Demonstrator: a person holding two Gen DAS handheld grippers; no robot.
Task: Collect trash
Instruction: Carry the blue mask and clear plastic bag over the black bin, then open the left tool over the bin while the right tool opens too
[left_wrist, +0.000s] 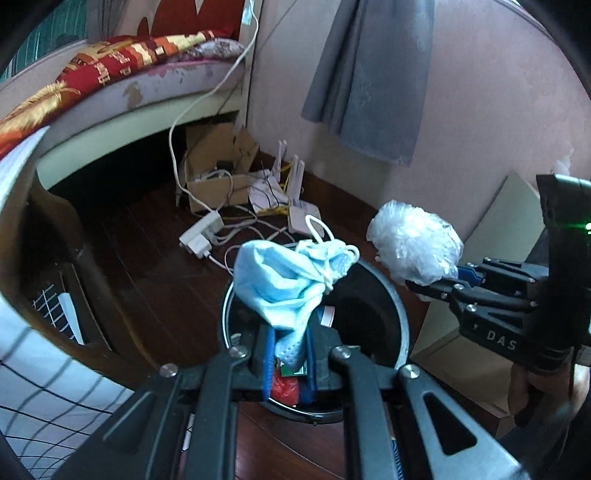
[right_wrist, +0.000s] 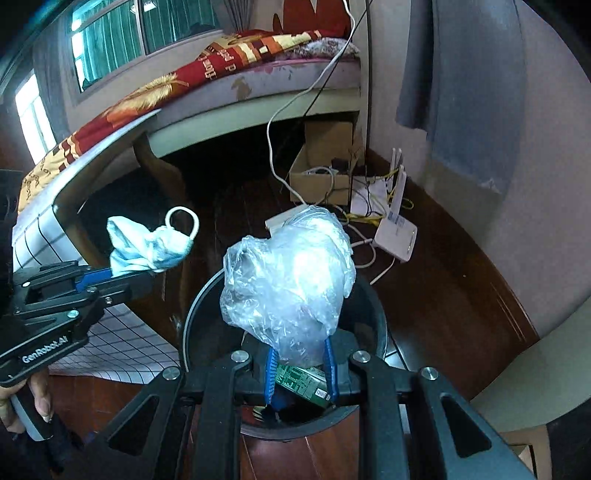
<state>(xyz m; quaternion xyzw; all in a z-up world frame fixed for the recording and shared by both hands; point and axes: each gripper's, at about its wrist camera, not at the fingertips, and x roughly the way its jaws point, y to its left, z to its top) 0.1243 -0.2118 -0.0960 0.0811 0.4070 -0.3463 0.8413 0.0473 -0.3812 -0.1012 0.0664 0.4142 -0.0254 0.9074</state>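
My left gripper (left_wrist: 290, 356) is shut on a crumpled light-blue face mask (left_wrist: 280, 280) with white ear loops, held over the open black trash bin (left_wrist: 384, 295). My right gripper (right_wrist: 299, 363) is shut on a scrunched clear plastic bag (right_wrist: 291, 280), also above the bin (right_wrist: 373, 306). In the left wrist view the right gripper (left_wrist: 436, 282) comes in from the right with the plastic bag (left_wrist: 415, 242). In the right wrist view the left gripper (right_wrist: 122, 275) enters from the left with the mask (right_wrist: 147, 245). Red and green scraps (left_wrist: 286, 387) lie inside the bin.
The bin stands on a dark wooden floor (left_wrist: 155, 273). Behind it lie a power strip (left_wrist: 201, 236), cables, a white router (right_wrist: 395, 229) and a cardboard box (left_wrist: 218, 170). A bed (left_wrist: 122, 81) fills the left; a grid-patterned sheet (right_wrist: 122, 350) hangs nearby. A grey curtain (left_wrist: 369, 74) hangs on the wall.
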